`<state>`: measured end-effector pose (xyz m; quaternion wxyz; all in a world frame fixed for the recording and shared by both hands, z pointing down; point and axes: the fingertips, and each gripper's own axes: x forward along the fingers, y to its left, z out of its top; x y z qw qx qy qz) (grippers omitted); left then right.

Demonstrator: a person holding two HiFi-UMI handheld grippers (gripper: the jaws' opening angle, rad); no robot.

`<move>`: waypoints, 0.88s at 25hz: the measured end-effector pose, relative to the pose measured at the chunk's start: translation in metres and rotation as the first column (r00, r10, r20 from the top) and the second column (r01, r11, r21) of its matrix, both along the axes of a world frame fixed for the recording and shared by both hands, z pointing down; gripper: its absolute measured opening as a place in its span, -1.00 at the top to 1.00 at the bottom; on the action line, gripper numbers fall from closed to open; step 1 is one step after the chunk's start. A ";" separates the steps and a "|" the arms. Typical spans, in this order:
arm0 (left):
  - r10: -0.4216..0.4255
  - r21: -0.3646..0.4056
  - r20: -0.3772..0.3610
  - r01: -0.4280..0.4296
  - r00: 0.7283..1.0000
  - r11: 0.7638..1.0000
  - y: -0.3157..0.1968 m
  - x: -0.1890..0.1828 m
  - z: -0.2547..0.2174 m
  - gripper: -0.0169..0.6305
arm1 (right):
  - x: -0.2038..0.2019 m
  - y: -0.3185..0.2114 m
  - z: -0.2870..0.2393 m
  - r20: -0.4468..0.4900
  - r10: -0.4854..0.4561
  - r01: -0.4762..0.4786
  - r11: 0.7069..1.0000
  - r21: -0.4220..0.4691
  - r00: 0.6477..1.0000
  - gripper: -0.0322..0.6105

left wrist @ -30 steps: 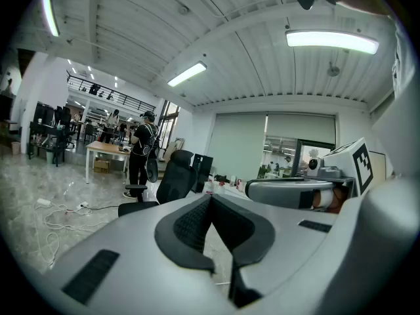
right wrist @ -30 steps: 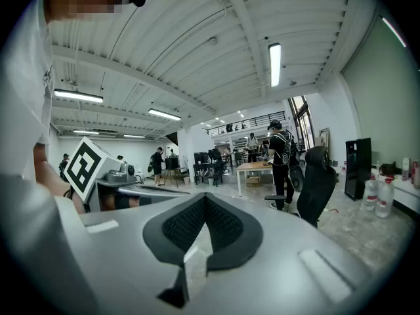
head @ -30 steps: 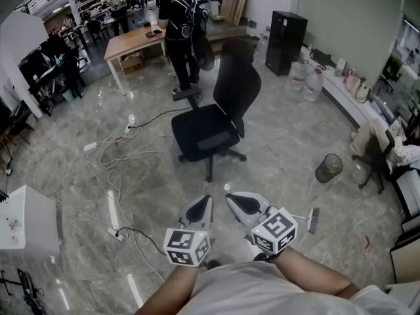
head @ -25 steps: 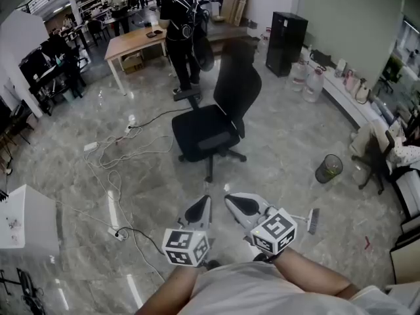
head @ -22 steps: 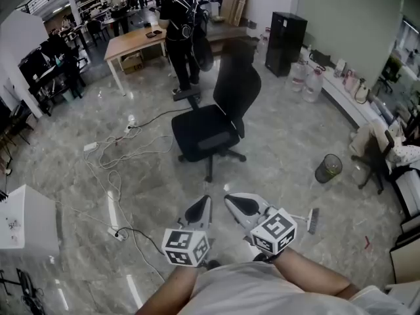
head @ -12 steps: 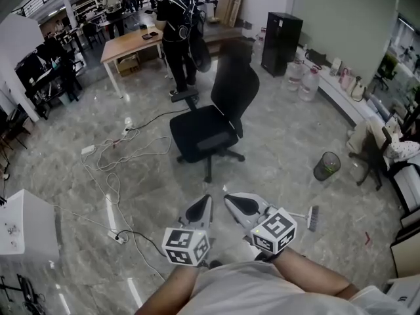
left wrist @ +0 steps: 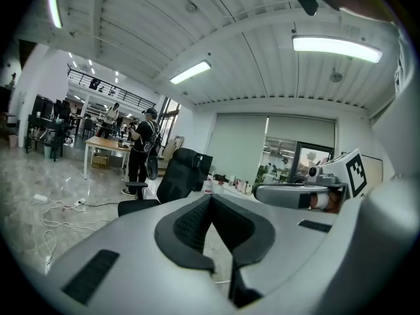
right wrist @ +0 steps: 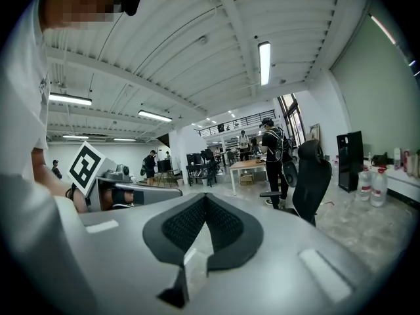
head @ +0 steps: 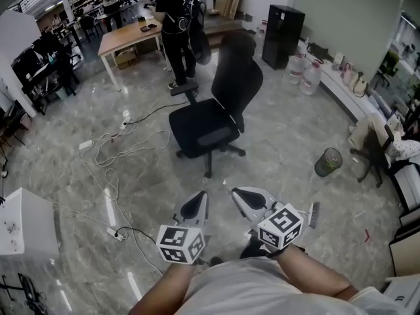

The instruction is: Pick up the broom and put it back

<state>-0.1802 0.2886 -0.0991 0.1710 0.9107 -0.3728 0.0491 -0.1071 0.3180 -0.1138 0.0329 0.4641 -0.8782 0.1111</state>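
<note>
Head view has you carrying both tongs nearly level in front of your waist, which reads as an approach posture, not a reach. The left gripper (head: 194, 205) and right gripper (head: 243, 196) each have their jaws pressed together on nothing, as each gripper view confirms. The broom (head: 313, 215) lies on the floor just right of your right gripper, bristle head showing and handle hidden behind that gripper, so it is not yet picked up. With the office chair (head: 211, 120) ahead and cables (head: 108, 151) to the left, you likely must turn right and open a pair of jaws first.
</note>
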 end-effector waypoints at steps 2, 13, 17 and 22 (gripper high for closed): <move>-0.009 -0.010 0.005 0.009 1.000 1.000 -0.016 0.006 0.006 0.93 | 0.008 -0.014 0.006 0.004 -0.005 0.005 1.000 -0.009 1.000 0.91; -0.093 -0.072 0.074 0.098 0.993 0.993 -0.146 0.094 0.062 0.93 | 0.102 -0.151 0.058 0.055 -0.097 0.101 0.992 -0.071 0.994 0.91; -0.106 -0.107 0.100 0.117 0.989 0.987 -0.189 0.127 0.091 0.93 | 0.136 -0.198 0.093 0.059 -0.134 0.141 0.981 -0.133 0.989 0.91; -0.108 -0.155 0.109 0.125 0.988 0.980 -0.237 0.151 0.135 0.92 | 0.167 -0.250 0.161 0.051 -0.158 0.165 0.960 -0.225 0.986 0.91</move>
